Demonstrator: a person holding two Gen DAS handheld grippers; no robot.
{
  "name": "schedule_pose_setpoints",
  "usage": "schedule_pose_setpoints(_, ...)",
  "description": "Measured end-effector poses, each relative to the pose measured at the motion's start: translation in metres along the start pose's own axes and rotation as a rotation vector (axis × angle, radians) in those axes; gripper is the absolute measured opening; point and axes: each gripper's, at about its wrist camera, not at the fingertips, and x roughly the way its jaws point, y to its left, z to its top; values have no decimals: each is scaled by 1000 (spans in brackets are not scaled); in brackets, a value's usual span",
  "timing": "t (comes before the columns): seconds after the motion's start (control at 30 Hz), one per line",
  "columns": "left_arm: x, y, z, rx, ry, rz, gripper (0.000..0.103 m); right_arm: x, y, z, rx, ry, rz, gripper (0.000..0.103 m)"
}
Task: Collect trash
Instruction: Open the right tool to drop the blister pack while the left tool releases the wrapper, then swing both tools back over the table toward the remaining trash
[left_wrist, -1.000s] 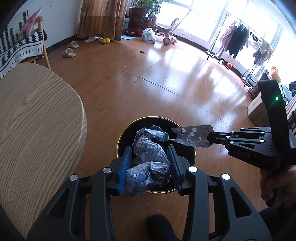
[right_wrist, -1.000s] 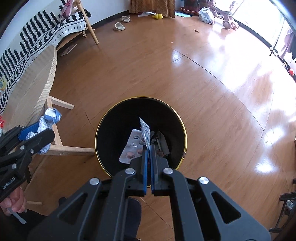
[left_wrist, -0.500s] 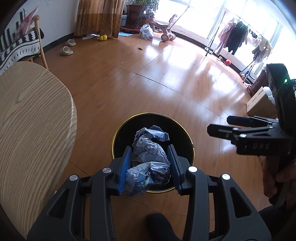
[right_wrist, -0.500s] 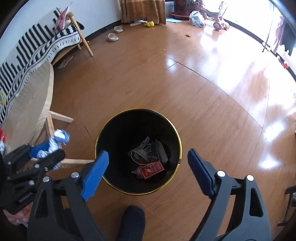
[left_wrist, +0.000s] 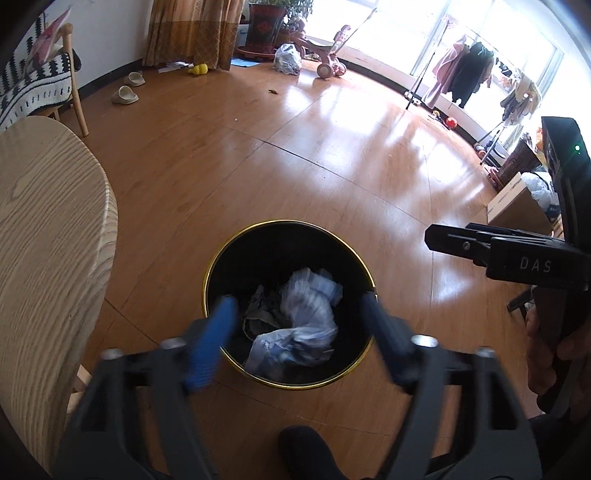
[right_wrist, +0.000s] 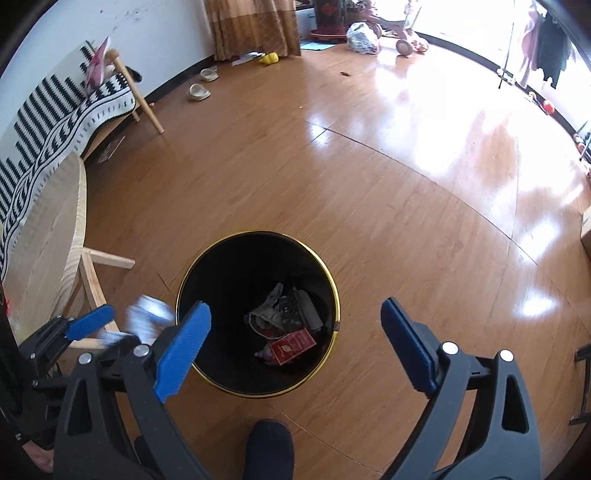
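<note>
The left gripper (left_wrist: 295, 325) hangs over the black, gold-rimmed bin (left_wrist: 218, 258) with its blue-padded jaws spread wide and nothing between them. Just below, the crumpled blue-and-white wrapper (left_wrist: 299, 325) shows blurred within the bin's mouth (whether it has landed on the rubbish there I cannot tell). From the right wrist view the same wad (right_wrist: 147, 317) appears as a smear beside the bin's left rim.

The right gripper (right_wrist: 295, 339) is also gaping, both pads far apart and holding nothing, poised over the near edge of the bin. Down at the bottom lie a red packet (right_wrist: 293, 341) and some grey scraps (right_wrist: 284, 310), the packet nearer than the scraps.

A pale wooden table (left_wrist: 44, 236) stands to the left of the bin on the glossy wooden floor (left_wrist: 332, 155), and a dark shoe toe (right_wrist: 269, 439) pokes in at the near side.
</note>
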Motion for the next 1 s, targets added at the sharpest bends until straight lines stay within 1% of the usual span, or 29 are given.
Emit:
schedule_pose_setpoints(0.2, -11, 2, 0, 2, -12, 10, 82, -2, 13, 1, -25, -4, -5, 91)
schedule_pose_setpoints(0.27, -22, 7, -1, -7, -28, 17, 88, -6, 24, 2, -42, -13, -4, 91)
schedule_pose_setpoints(0.33, -40, 15, -1, -20, -51, 39, 92, -9, 36, 2, -63, -19, 1, 91)
schedule_pose_setpoints(0.43, -73, 34, -5, -51, -94, 59, 92, -15, 66, 4, -109, -31, 27, 91)
schedule_pose_setpoints(0.5, -97, 50, -8, -76, -129, 87, 93, -20, 93, 5, -146, -39, 61, 91)
schedule_pose_setpoints(0.6, -137, 81, -20, -125, -182, 155, 93, -27, 141, 5, -207, -46, 129, 91)
schedule_pose_setpoints(0.73, -196, 136, -40, -243, -246, 243, 93, -36, 217, -1, -310, -52, 219, 91)
schedule_pose_setpoints(0.77, -217, 156, -51, -285, -268, 281, 93, -36, 241, -4, -342, -46, 248, 91)
schedule_pose_setpoints(0.8, -229, 166, -56, -307, -280, 301, 93, -37, 262, -8, -370, -39, 271, 91)
schedule_pose_setpoints(0.83, -248, 185, -67, -345, -300, 333, 93, -38, 281, -11, -395, -31, 290, 91)
schedule_pose_setpoints(0.9, -276, 209, -85, -400, -326, 371, 93, -41, 329, -21, -462, -21, 335, 91)
schedule_pose_setpoints(1.0, -322, 250, -123, -481, -365, 441, 93, -46, 387, -39, -550, -9, 384, 91)
